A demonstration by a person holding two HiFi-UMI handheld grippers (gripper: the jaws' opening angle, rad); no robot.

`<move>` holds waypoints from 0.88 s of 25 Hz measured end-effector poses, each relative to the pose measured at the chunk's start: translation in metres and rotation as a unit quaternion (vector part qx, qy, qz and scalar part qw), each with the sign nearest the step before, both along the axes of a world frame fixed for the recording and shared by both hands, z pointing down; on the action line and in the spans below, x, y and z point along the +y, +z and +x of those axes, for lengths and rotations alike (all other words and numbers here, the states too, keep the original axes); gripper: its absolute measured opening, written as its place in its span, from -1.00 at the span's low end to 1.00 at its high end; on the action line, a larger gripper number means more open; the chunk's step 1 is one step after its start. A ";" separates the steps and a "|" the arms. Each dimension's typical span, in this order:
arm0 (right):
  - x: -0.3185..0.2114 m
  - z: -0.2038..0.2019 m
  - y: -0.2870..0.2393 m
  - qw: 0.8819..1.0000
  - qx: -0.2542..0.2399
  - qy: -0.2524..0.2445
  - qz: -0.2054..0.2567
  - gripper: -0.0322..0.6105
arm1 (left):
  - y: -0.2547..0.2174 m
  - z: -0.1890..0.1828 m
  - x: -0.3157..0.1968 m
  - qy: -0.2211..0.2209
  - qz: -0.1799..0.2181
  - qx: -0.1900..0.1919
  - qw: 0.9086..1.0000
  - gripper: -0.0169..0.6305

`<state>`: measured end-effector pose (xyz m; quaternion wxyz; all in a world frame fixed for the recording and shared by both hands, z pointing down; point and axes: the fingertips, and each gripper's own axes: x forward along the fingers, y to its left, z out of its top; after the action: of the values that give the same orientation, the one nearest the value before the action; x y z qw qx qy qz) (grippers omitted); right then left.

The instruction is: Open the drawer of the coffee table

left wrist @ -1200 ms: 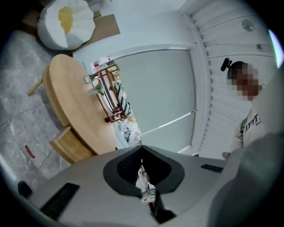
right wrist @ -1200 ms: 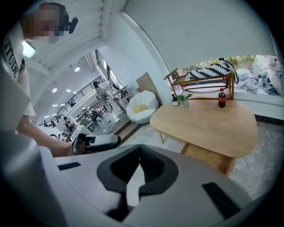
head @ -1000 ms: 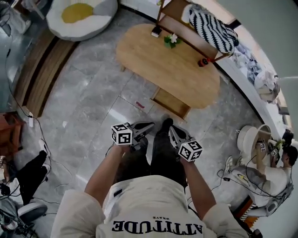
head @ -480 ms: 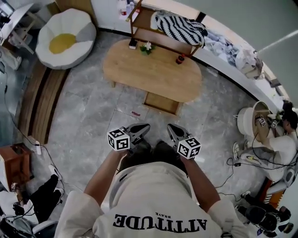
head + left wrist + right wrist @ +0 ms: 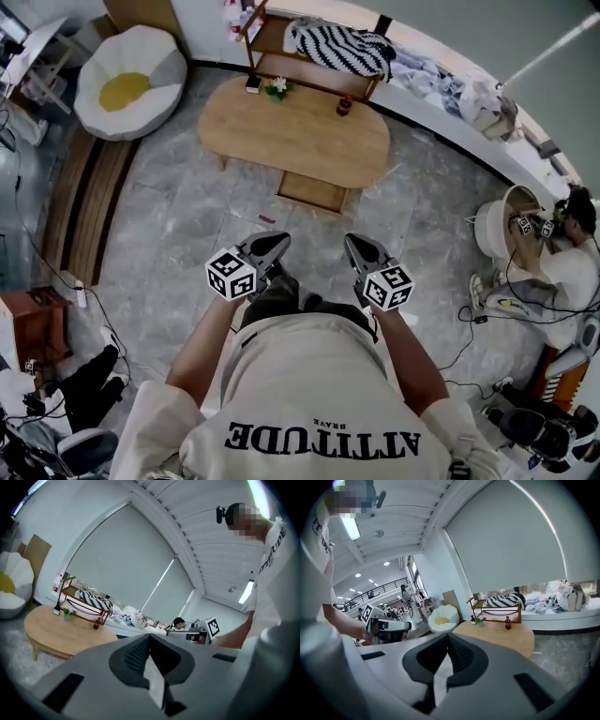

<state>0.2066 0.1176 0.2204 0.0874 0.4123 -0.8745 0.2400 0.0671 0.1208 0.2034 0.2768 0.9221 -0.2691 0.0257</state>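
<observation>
Both grippers have come up and back from the table [image 5: 295,131], which sits smaller and higher in the head view than a second ago. The left gripper [image 5: 275,244] and right gripper [image 5: 357,246] hang at mid-frame above the person's legs. Each gripper view shows its jaws pressed together with nothing between them.

The drawer [image 5: 312,192] juts from the table's near long edge, upper centre of the frame, and looks already pulled out to me. It lies straight up-frame from the fingertips and well apart from them. It sits about midway between the two, so neither hand is plainly nearer. The table's long axis runs left to right across the frame, and the drawer slides across it, toward the person.

Only the head view shows the drawer. The left gripper view catches the table [image 5: 61,632] at lower left. The right gripper view has it right of centre, with a bottle [image 5: 507,623] on top. The drawer shows in neither.
</observation>
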 end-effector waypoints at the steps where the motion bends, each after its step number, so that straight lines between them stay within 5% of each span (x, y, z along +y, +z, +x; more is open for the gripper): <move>1: 0.008 0.008 -0.002 1.000 0.002 0.001 0.006 -0.84 | 0.001 0.006 0.008 -0.003 0.003 -0.009 1.000 -0.89; 12: 0.077 0.070 -0.022 0.998 0.026 -0.009 0.049 -0.84 | -0.020 0.045 0.071 -0.049 0.022 -0.041 0.998 -0.89; 22: 0.086 0.069 -0.050 0.996 0.027 0.015 0.078 -0.84 | -0.049 0.009 0.078 -0.097 0.066 -0.076 0.990 -0.89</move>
<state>0.2759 0.2034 0.1708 0.0751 0.4370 -0.8818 0.1608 0.0759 0.1989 0.1543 0.1948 0.9034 -0.3786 0.0508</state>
